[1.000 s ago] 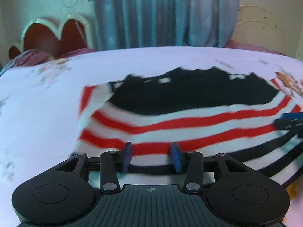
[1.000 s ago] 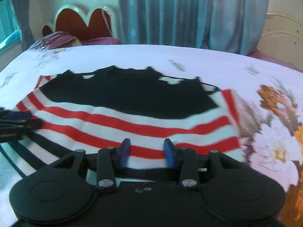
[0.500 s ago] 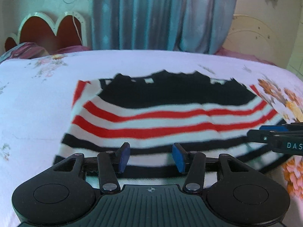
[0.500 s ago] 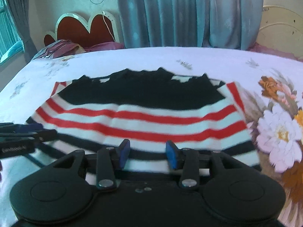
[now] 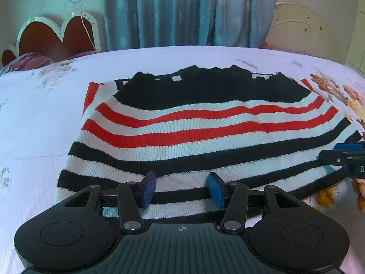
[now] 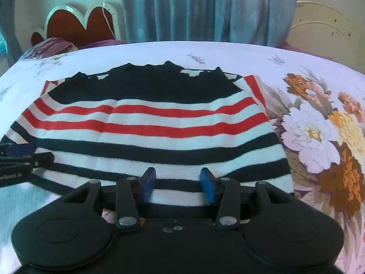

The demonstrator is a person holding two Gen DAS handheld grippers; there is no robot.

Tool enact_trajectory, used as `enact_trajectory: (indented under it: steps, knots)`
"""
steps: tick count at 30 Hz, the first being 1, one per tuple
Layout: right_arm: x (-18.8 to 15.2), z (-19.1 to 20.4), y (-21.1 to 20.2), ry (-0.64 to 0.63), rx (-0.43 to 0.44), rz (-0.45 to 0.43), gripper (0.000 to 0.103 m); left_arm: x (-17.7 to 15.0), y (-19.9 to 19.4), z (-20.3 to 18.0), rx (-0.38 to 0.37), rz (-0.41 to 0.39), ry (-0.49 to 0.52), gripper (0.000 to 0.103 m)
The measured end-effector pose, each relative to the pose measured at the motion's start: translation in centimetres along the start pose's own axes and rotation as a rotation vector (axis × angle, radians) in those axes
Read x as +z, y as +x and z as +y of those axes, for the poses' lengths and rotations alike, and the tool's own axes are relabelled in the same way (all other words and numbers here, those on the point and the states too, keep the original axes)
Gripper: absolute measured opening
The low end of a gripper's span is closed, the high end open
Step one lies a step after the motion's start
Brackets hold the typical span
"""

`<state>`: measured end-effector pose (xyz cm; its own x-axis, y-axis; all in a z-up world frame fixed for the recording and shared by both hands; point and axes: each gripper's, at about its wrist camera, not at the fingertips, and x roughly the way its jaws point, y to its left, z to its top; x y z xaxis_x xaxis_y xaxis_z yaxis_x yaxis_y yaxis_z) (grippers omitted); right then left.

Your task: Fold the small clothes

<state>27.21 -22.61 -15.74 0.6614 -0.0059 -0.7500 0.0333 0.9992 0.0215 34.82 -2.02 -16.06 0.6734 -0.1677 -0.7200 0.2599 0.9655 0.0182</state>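
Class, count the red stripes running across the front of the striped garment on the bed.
2. On the striped garment, the upper red stripe lies just below the black top panel; the lower red stripe lies just above the black stripes. Folded-under parts may hide more.

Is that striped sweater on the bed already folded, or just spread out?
Folded at least once: the striped sweater shows a striped layer doubled over its black part, lying flat on the bedsheet.

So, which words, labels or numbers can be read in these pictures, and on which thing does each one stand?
"enRobot.AI": on the side of the left tool, cut off at the picture's edge.
"D": on the side of the right tool, the rest out of frame.
Sweater, bedsheet, curtain: no text.
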Motion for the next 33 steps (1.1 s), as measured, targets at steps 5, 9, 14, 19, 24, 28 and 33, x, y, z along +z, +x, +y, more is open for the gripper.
enact_trajectory:
  steps: [5,9,14,19,24,28,33]
  knots:
    - [-0.4,-0.7,0.6,0.008,-0.007,0.02,0.042,-0.1,0.1,-0.2,0.006,-0.003,0.018,0.05]
    - [-0.2,-1.5,-0.5,0.054,-0.04,-0.02,0.042,-0.2,0.1,-0.1,0.002,-0.004,0.021,0.05]
    - [-0.6,-3.3,0.1,0.093,-0.056,0.008,0.038,-0.3,0.0,0.0,-0.003,-0.001,0.028,0.051]
    - [-1.6,-3.9,0.1,0.118,-0.106,-0.007,0.038,-0.4,0.1,0.3,-0.012,0.001,0.019,0.051]
    - [-1.4,-3.8,0.4,0.094,-0.111,0.014,0.04,-0.4,0.0,0.3,-0.013,-0.001,0.024,0.052]
    - [-0.3,-3.8,-0.6,0.125,-0.086,0.051,0.043,-0.2,-0.9,0.3,0.004,0.009,0.005,0.059]
    - [-0.9,-2.9,-2.8,0.158,-0.043,-0.01,0.053,-0.6,-2.6,0.6,0.031,-0.001,-0.013,0.071]
